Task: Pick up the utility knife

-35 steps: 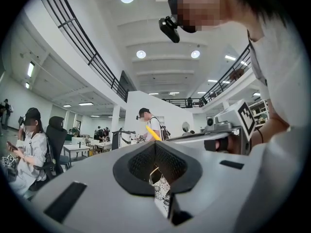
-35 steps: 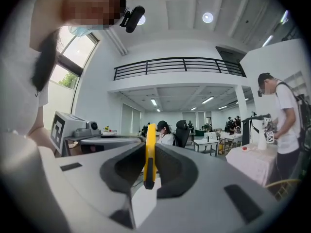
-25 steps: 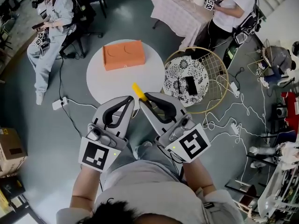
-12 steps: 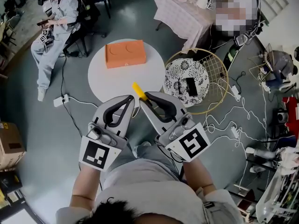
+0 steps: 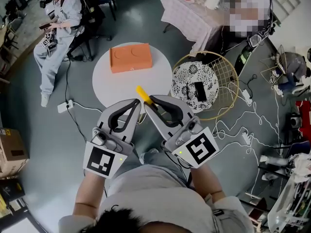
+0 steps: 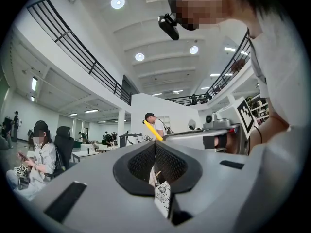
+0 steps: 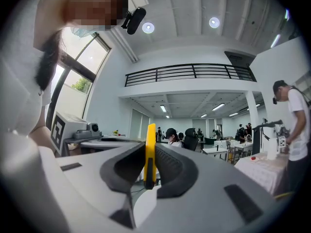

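Observation:
The yellow utility knife [image 5: 142,93] sticks out from the tips of my right gripper [image 5: 148,101], which is shut on it above the near edge of the round white table [image 5: 116,84]. In the right gripper view the knife [image 7: 150,149] stands upright, clamped between the two dark pads. Seen from the left gripper view, the knife [image 6: 152,130] slants up just beyond the left jaws. My left gripper [image 5: 135,103] is beside the right one, tips nearly touching, shut with nothing in it. Both are raised close to my body.
An orange box [image 5: 129,57] lies on the table's far side. A round wire basket [image 5: 224,76] holding a patterned plate and a dark phone [image 5: 198,89] stands to the right. Cables [image 5: 252,115] trail over the floor. A seated person [image 5: 56,28] is at far left.
Both grippers and the knife hold the same pose. Only the head view has drifted slightly.

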Available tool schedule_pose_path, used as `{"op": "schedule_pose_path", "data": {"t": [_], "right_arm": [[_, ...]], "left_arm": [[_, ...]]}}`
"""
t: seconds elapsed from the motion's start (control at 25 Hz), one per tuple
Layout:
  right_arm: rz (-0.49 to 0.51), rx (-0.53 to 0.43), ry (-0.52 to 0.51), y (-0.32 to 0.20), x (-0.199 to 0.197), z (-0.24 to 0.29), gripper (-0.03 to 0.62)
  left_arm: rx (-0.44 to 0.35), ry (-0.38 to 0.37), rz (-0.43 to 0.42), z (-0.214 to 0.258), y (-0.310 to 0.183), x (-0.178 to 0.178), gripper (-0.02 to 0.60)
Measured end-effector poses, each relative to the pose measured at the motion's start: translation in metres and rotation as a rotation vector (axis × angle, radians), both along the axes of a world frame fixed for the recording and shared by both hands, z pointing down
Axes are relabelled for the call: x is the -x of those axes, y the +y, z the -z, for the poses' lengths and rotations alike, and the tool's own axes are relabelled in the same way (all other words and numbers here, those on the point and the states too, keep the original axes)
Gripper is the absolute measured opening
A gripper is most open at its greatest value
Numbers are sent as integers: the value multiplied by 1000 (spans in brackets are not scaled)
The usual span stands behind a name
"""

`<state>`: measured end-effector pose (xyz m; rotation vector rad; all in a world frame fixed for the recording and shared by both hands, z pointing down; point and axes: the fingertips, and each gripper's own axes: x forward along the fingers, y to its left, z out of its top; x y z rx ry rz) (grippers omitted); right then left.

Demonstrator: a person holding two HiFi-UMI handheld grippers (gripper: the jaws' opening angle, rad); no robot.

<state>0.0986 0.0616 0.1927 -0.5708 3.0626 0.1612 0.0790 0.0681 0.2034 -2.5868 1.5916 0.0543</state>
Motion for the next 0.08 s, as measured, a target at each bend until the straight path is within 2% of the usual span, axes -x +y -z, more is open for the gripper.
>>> {"op": "schedule_pose_path", "data": {"t": [0.08], "right_arm": [[1,-1,0,-3,1,0,67]], "left_arm": [[0,-3,-1,0,-3,0,9]]}}
